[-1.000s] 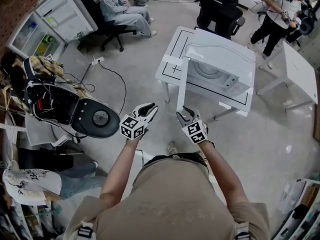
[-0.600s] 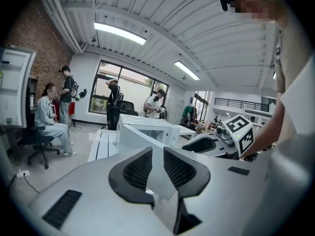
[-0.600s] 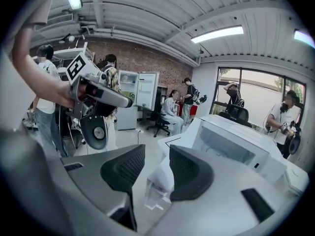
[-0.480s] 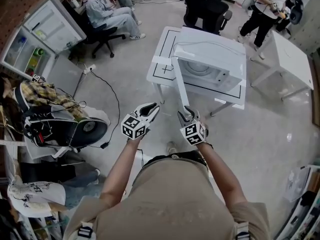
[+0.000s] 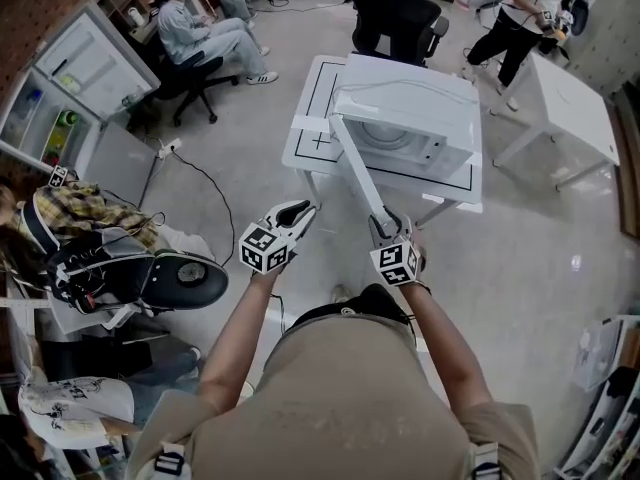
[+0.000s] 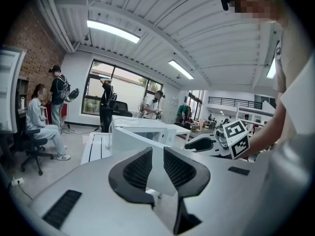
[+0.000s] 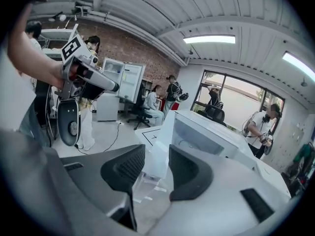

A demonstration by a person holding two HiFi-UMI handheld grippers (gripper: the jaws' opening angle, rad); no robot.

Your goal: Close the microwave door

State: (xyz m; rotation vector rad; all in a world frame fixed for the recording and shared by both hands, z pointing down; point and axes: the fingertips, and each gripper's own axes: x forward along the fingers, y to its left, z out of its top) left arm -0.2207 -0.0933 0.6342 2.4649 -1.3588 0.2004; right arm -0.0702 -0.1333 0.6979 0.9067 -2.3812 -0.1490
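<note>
a workshop with a grey concrete floor [image 5: 250, 183] and a brick wall [image 5: 35, 3] at the left. an open white fridge [image 5: 75, 73] stands against that wall, and a person sits on a chair [image 5: 195, 33] near it. another person [image 5: 515, 13] stands at the far right, beside a second white table [image 5: 570, 103].

in the middle stands a white tabletop [image 5: 308, 140] marked with black lines. it carries a white microwave [image 5: 410, 98]. the microwave door [image 5: 355, 168] is open, hinged at the oven's left front corner, and reaches out past the tabletop's edge towards the person wearing the camera.

the right claw [image 5: 384, 224] is at the door's free end. in the right gripper view the jaws stand only narrowly apart, and the door's edge fills the gap from one ribbed pad [image 7: 129, 167] to the other, so the claw is clamped on the door. behind it the oven's cavity is in view.

the left claw [image 5: 303, 211] hangs in the air to the left of the door, apart from it and lower than the tabletop in the head view. its jaws are a little apart with nothing between them. only the microwave and tabletop show far beyond the gap.
</note>
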